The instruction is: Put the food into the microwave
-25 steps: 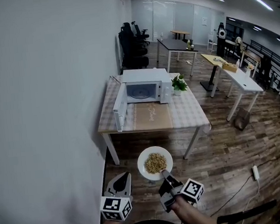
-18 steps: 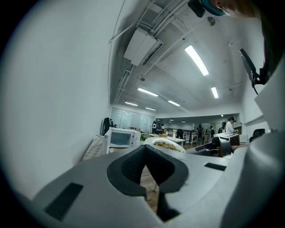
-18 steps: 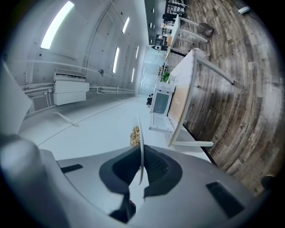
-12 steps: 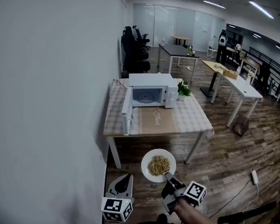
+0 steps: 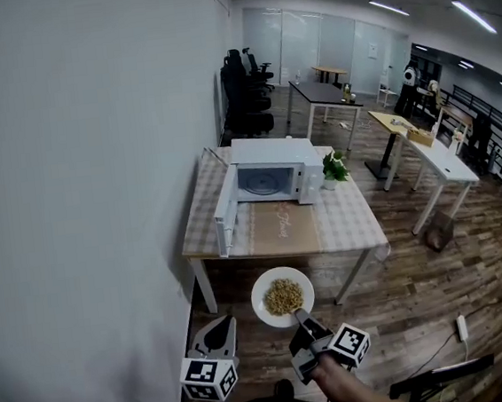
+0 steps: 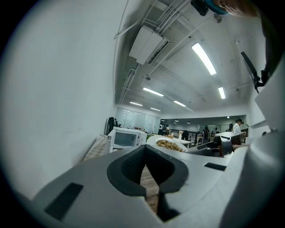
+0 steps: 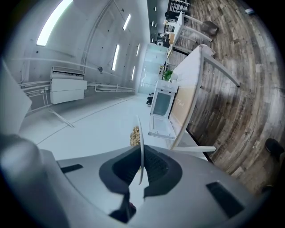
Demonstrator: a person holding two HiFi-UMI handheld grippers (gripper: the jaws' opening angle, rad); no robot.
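Right tongs (image 5: 298,315) pinch a plate (image 5: 259,289) of what looks like grain (image 5: 282,296); left tongs (image 5: 223,322) pressed together; microwave (image 5: 273,152) open.

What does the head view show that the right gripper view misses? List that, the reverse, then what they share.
Only the head view: the left gripper and the full round face of the plate. Only the right gripper view: how the right gripper pinches the plate rim, seen edge-on. Both: the food, the open microwave, its table and the plant.

white wall (image 5: 78,169) on the left, wood plank floor (image 5: 421,294), desks (image 5: 447,157) and office chairs (image 5: 244,89) beyond.
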